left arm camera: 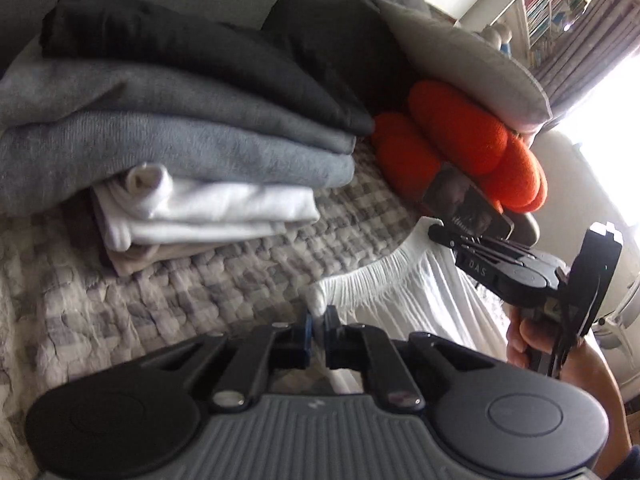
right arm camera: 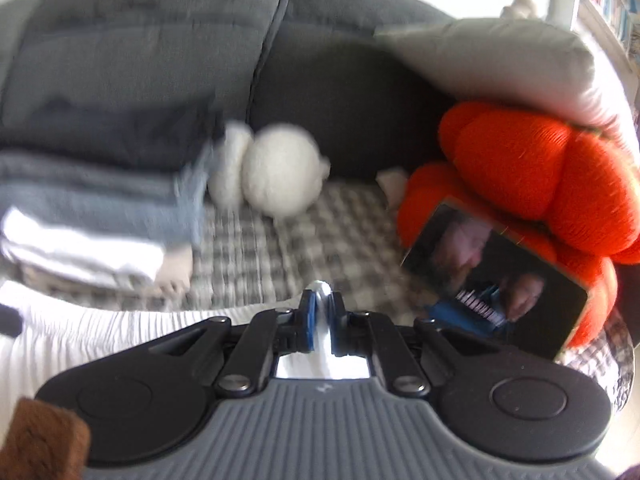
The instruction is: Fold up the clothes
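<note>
A white garment (left arm camera: pixel 384 280) is pinched by its gathered waistband in the left hand-held gripper (left arm camera: pixel 319 322) and the right hand-held gripper (right arm camera: pixel 320 304), above the checked sofa cover (left arm camera: pixel 224 272). Only the left view shows the right hand (left arm camera: pixel 532 336); only the right shows white balls (right arm camera: pixel 276 172).

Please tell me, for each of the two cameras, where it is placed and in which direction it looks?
Left wrist: sits behind the left tool, looking along it at the stack of folded clothes on the checked blanket; it also shows the right tool and the hand holding it.
Right wrist: sits behind the right tool, facing the sofa back; only that tool shows.
Both see the white garment pinched by the tools, the orange cushion and the stack.
</note>
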A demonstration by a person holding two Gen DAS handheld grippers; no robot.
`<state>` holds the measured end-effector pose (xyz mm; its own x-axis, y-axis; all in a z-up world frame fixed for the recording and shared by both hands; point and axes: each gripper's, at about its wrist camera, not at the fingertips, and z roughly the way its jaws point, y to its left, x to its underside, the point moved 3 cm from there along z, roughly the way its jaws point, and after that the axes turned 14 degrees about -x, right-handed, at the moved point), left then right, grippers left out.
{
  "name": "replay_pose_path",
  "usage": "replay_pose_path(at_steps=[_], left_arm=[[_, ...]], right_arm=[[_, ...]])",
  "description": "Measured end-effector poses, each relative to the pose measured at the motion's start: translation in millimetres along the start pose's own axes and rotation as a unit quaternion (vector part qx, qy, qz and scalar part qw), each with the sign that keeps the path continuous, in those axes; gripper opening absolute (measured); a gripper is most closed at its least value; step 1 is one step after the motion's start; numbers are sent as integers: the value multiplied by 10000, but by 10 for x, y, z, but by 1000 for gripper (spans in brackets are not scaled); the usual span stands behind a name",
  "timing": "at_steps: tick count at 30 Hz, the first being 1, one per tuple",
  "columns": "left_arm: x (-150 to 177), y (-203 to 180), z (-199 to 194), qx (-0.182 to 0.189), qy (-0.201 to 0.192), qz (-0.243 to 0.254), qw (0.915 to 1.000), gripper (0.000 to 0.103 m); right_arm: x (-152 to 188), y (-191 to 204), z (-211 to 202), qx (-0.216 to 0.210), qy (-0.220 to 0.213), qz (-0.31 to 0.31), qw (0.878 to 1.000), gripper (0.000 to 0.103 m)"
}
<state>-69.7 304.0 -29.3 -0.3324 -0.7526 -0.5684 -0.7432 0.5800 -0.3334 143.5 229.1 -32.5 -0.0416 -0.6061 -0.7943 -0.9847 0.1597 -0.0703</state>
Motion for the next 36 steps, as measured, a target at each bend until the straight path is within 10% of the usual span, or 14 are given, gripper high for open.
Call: replay_pose_path(at_steps=[6,10,18,27,31,36], left_arm=[[133,-1,192,-381,220,326,9985,8],[94,61,196,-342,398,166,9985,12],[-97,174,-135,-337,104,-4,9994,21],[-346,-49,-405,-577,-712,1129,9894,36],[-442,-168,-606,-896,-1478,1969,9651,43],[-231,-293,-514,-522,-943,2166,9703,43]], right_arm=[[258,115,401,279,496,15,9984,10],[215,29,199,393,288,249,9985,36],[447,-193,-994,731,-414,1274,9883,49],[1367,11,-2608,1495,-606,2006,9663,49],[1940,277,-3385,2096,-621,2392,9460,51],[2694,666,-4052,2802,-392,3033,9099,51]])
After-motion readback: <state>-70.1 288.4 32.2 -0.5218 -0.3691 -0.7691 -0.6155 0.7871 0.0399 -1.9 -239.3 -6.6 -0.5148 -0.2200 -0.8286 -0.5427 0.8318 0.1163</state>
